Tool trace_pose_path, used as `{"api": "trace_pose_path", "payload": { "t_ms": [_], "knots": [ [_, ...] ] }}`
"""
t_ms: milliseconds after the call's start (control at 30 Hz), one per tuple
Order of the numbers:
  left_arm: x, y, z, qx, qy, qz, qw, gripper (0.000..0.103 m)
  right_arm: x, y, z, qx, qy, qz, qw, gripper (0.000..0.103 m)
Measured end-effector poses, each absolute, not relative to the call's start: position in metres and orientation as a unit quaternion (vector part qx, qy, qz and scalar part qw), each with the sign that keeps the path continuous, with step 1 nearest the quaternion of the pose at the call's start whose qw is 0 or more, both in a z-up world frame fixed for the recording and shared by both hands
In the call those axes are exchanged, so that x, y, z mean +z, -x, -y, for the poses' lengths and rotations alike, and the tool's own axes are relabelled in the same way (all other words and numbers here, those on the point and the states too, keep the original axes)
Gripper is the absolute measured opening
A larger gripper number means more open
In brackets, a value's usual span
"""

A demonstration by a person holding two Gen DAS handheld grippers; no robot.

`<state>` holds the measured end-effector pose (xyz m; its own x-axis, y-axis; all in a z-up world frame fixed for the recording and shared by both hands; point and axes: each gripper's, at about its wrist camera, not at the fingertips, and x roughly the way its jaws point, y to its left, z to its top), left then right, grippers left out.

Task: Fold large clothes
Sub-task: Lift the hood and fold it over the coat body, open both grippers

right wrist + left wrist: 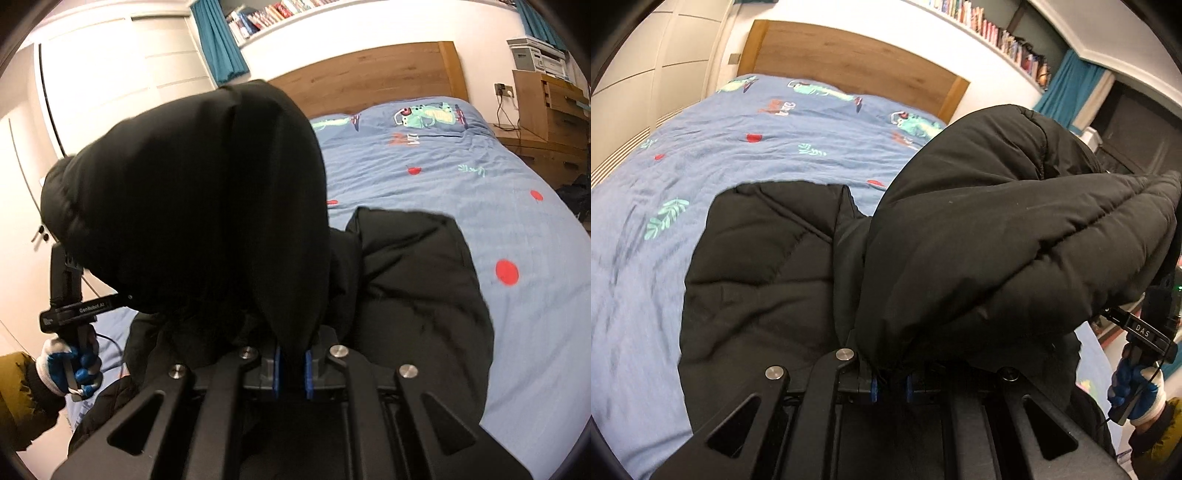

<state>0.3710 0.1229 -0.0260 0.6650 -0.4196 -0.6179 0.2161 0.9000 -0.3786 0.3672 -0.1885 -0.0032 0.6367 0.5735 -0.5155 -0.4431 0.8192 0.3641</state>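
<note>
Lifting: black jacket edge, raised over the bed
left tool: pinching jacket fabric
right tool: pinching same edge
tip: keep both level, carry forward evenly

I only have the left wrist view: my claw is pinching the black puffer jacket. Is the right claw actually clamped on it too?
Observer: Yes. In the right wrist view, the right claw has its blue pads closed on a fold of the black puffer jacket.
Operator: What's off to the right of the bed? I can't see that side.
Observer: A wooden dresser stands there, with a white printer on top.
Operator: Anything plugged in over there?
Observer: A wall socket beside the headboard has a dark cable hanging down from it.
</note>
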Motion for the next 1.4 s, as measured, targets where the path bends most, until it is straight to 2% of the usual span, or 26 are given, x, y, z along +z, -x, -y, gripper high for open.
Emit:
{"api": "trace_pose_path", "payload": {
  "t_ms": [133,400,467,533,633,867,933,1033,1267,1400],
  "knots": [
    [-0.041,-0.358,-0.122,-0.176,0.129,-0.369,0.904,0.011,-0.013,-0.345,0.199,0.284,-0.115,-0.297,0.904,0.009],
    [-0.068,-0.36,-0.115,-0.15,0.148,-0.386,0.898,0.015,-0.068,-0.358,0.205,0.238,-0.124,-0.346,0.899,0.01],
    [-0.064,-0.361,-0.112,-0.148,0.15,-0.387,0.898,0.021,-0.07,-0.361,0.205,0.235,-0.126,-0.352,0.897,0.011],
    [-0.06,-0.357,-0.109,-0.148,0.145,-0.386,0.899,0.044,-0.066,-0.361,0.206,0.234,-0.118,-0.35,0.899,0.012],
    [-0.054,-0.356,-0.102,-0.143,0.126,-0.385,0.903,0.066,-0.063,-0.362,0.205,0.234,-0.108,-0.352,0.9,0.013],
    [-0.052,-0.353,-0.091,-0.123,0.103,-0.391,0.906,0.07,-0.064,-0.355,0.196,0.221,-0.076,-0.356,0.905,0.013],
    [-0.052,-0.345,-0.092,-0.121,0.102,-0.391,0.906,0.08,-0.064,-0.355,0.193,0.218,-0.063,-0.356,0.906,0.013],
    [-0.053,-0.328,-0.094,-0.119,0.089,-0.395,0.907,0.083,-0.066,-0.352,0.193,0.217,-0.056,-0.352,0.909,0.014],
    [-0.05,-0.29,-0.105,-0.122,0.083,-0.398,0.905,0.084,-0.068,-0.335,0.201,0.215,-0.042,-0.354,0.909,0.029],
    [-0.038,-0.267,-0.115,-0.121,0.094,-0.394,0.906,0.085,-0.07,-0.314,0.216,0.216,-0.041,-0.36,0.907,0.032]
  ]
}}
